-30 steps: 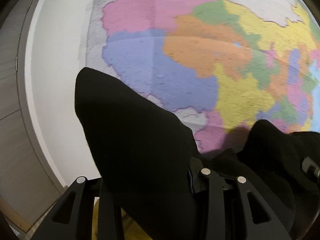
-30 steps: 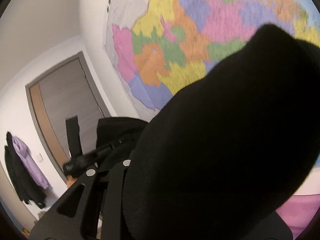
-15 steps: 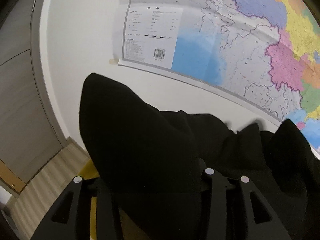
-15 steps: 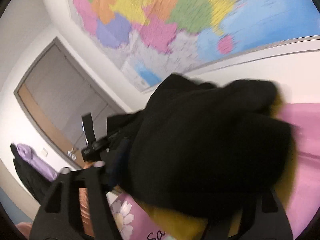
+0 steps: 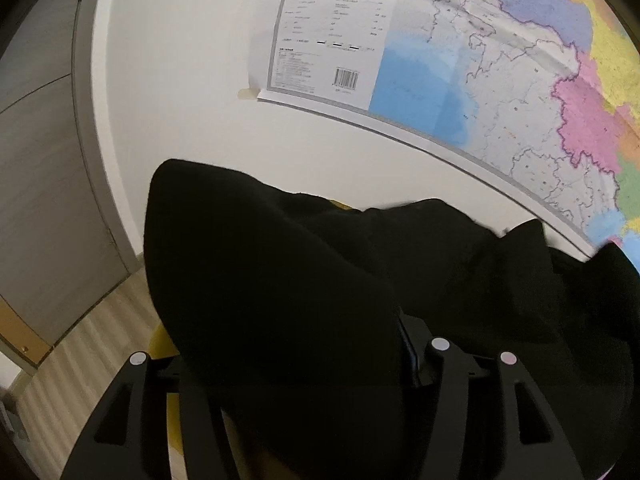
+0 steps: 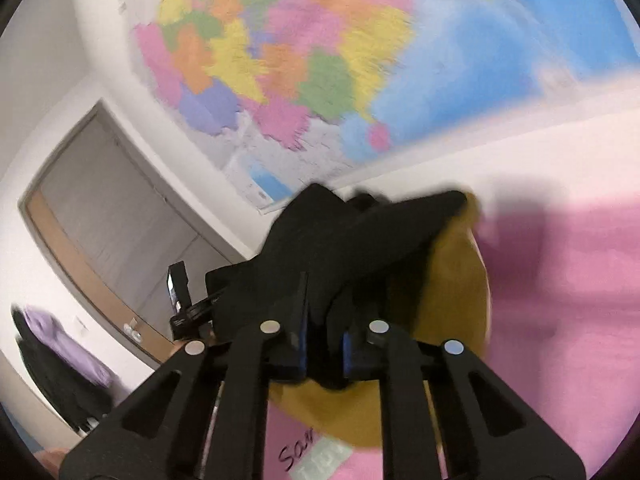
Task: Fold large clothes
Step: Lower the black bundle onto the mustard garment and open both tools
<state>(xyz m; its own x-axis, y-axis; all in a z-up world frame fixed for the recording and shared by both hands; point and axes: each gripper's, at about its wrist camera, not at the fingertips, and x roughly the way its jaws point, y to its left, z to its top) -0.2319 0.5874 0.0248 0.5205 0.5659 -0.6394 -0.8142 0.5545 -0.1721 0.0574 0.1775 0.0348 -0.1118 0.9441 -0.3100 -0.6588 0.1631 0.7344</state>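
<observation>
A black garment [image 5: 304, 304] fills the lower half of the left wrist view and drapes over my left gripper [image 5: 320, 360], which is shut on it; the fingertips are hidden by the cloth. In the right wrist view my right gripper [image 6: 323, 356] is shut on another part of the black garment [image 6: 340, 248], which stretches forward and left toward the other gripper [image 6: 188, 308]. The cloth hangs over a pink and yellow bed cover [image 6: 560, 320].
A large coloured wall map [image 5: 480, 60] hangs on the white wall ahead, also in the right wrist view [image 6: 300, 52]. A grey door [image 6: 112, 216] stands at the left. Purple and black clothes [image 6: 52, 344] hang beside it. Wooden floor [image 5: 80, 352] shows lower left.
Both grippers have tilted down with the garment: the map has slid up in both views, the bed cover has come into the right view, and the cloth there has stretched out thinner.
</observation>
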